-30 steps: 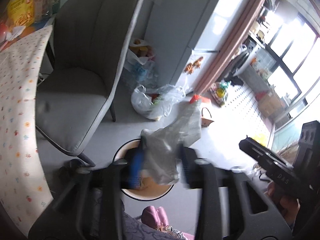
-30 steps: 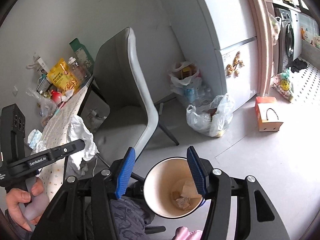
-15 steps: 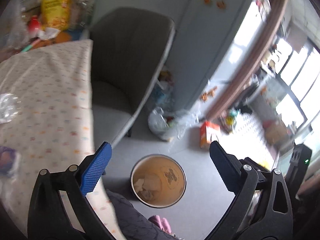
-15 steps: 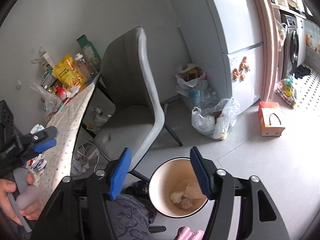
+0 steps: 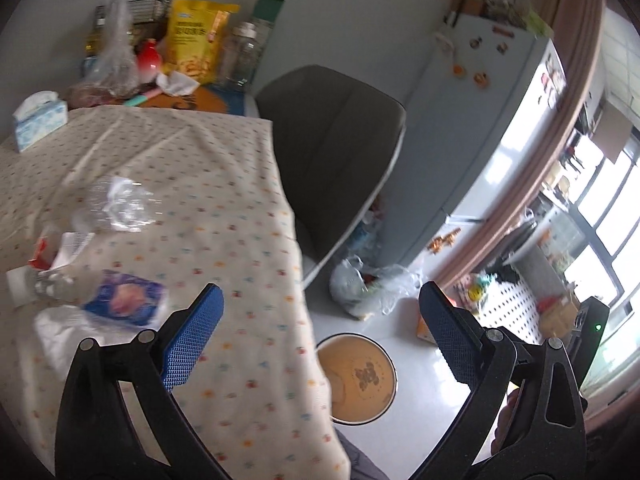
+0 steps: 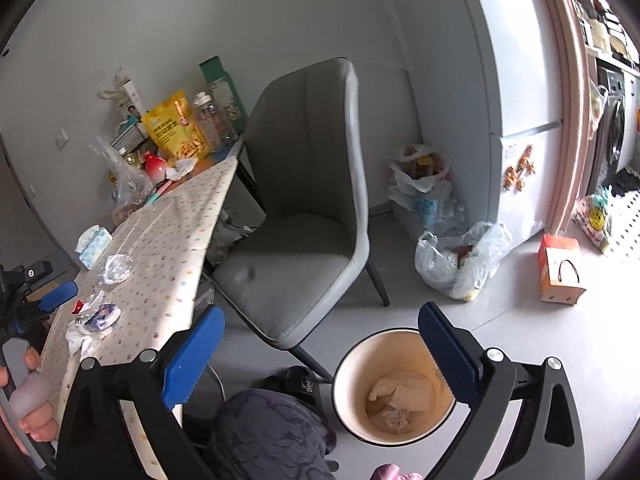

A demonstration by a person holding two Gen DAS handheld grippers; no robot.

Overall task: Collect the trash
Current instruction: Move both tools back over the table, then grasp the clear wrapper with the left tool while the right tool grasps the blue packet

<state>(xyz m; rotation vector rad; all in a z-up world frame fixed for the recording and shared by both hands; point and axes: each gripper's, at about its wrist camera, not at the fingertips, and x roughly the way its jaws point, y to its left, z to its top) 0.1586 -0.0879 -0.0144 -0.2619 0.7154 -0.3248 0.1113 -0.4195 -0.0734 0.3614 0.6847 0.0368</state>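
My left gripper (image 5: pixel 320 316) stands open and empty above the edge of the dotted tablecloth (image 5: pixel 224 240). On the cloth lie a crumpled clear plastic piece (image 5: pixel 120 204), a blue wrapper (image 5: pixel 124 300), a red-and-white wrapper (image 5: pixel 52 252) and white tissue (image 5: pixel 60 328). The round bin (image 5: pixel 340 360) stands on the floor beside the table. In the right wrist view, my right gripper (image 6: pixel 320 328) hangs over the bin (image 6: pixel 384 348); its jaws are opening, with nothing between them. Crumpled paper (image 6: pixel 404 396) lies in the bin.
A grey chair (image 6: pixel 304 208) stands at the table's end. Filled plastic bags (image 6: pixel 460 260) and an orange box (image 6: pixel 560 272) sit on the floor by the fridge (image 6: pixel 480 80). Food packets, jars and a tissue pack (image 5: pixel 40 120) crowd the table's far end. A person's knee (image 6: pixel 272 436) is next to the bin.
The left gripper let go of a pale crumpled piece over the bin, opened wide and swung left and up over the table. The right gripper's jaws spread wider above the bin.
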